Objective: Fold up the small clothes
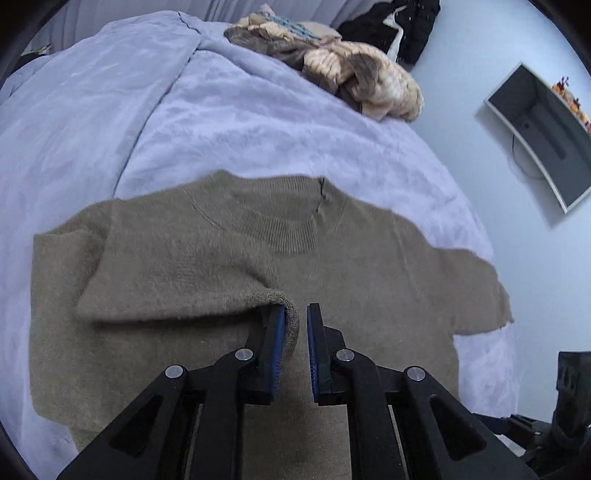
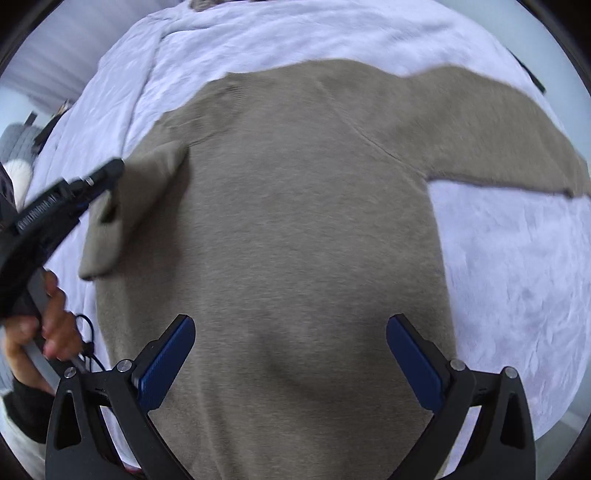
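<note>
A small olive-brown knit sweater [image 1: 229, 258] lies flat on a lavender blanket [image 1: 147, 110], collar at the far side. Its left sleeve is folded across the chest, and the sleeve cuff [image 1: 290, 314] rests against the left finger of my left gripper [image 1: 295, 314], whose jaws stand slightly apart around the cuff edge. The right sleeve [image 1: 469, 291] lies spread out to the right. In the right wrist view my right gripper [image 2: 291, 328] is wide open and empty above the sweater's body [image 2: 295, 221]. The left gripper [image 2: 74, 192] shows there at the left, beside the folded sleeve.
A pile of beige and brown fluffy clothes [image 1: 332, 62] sits at the far side of the bed. Dark clothing [image 1: 399, 26] lies behind it. A monitor [image 1: 546, 133] stands on the pale floor to the right. The bed edge runs along the right.
</note>
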`<state>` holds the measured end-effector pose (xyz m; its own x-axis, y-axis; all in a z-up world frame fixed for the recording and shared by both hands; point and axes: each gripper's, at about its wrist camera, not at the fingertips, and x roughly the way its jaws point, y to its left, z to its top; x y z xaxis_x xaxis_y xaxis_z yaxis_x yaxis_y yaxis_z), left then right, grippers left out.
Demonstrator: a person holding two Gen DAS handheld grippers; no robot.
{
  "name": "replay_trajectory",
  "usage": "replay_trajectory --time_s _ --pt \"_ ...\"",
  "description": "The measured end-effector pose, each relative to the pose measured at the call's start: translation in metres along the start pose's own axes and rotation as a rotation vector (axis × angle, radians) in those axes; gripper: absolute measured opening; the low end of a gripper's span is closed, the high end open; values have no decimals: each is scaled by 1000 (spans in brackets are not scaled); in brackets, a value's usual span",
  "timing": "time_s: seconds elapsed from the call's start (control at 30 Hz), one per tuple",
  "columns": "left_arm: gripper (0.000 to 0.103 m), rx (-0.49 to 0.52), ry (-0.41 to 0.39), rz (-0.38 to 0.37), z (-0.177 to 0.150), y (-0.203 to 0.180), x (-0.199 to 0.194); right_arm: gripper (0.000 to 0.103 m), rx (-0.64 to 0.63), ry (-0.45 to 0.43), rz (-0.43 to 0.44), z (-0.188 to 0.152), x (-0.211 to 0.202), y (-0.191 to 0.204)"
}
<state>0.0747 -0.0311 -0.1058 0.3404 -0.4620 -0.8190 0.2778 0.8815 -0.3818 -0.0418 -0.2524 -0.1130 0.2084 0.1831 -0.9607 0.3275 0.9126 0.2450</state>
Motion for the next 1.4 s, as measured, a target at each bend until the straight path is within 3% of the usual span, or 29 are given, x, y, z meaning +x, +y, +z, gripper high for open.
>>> replay_trajectory --time_s 0.03,0.1,0.13,0.17,0.23,0.37,0.53,0.67,0.73,0.77,0.8,0.93,1.0,1.1,1.13,1.17,1.2,1.23,1.33,1.4 --pt "12 5 18 20 -5 -1 4 103 35 15 36 2 3 -9" --pt "31 15 37 49 -14 3 2 103 88 48 91 3 11 -20" --pt "65 21 29 62 -18 5 -4 103 100 71 109 4 15 -22" --pt "82 27 -17 95 -21 9 -16 103 98 85 115 5 18 -21" --pt "82 48 -90 148 -28 20 -40 103 45 98 113 10 22 -8" --pt "82 36 -115 317 -44 64 -76 103 -228 3 39 22 17 56" --pt "82 -8 -30 514 -71 123 -78 103 -585 -127 -92 36 33 158" --pt "82 -38 14 569 -79 149 -59 100 -814 -195 -261 39 71 212" --pt "82 -52 -3 580 -74 152 -52 82 -900 -197 -381 46 100 229" --pt "82 -61 -11 590 -72 154 -50 44 -914 -175 -401 51 109 231" --pt "82 -69 -16 601 -70 155 -48 5 -876 -136 -368 62 113 228" --pt "82 -105 -51 605 -68 156 -48 7 -550 -224 -44 103 58 179" --pt "83 -109 -55 599 -69 157 -49 7 -398 -259 48 116 39 141" --pt "91 -117 -56 618 -66 158 -49 9 -145 -201 178 127 46 73" --pt "91 -122 -54 615 -66 159 -48 12 -58 -165 223 127 55 52" --pt "91 -127 -50 614 -65 160 -47 22 31 -127 264 127 66 31" --pt "91 -129 -47 612 -65 160 -47 43 120 -94 300 123 75 11" --pt "91 -128 -43 610 -65 160 -48 48 195 -81 338 117 81 -6" --pt "91 -103 -11 589 -65 157 -55 48 320 -83 456 106 85 -31" --pt "91 -77 9 559 -67 154 -66 48 333 -77 474 101 85 -33"
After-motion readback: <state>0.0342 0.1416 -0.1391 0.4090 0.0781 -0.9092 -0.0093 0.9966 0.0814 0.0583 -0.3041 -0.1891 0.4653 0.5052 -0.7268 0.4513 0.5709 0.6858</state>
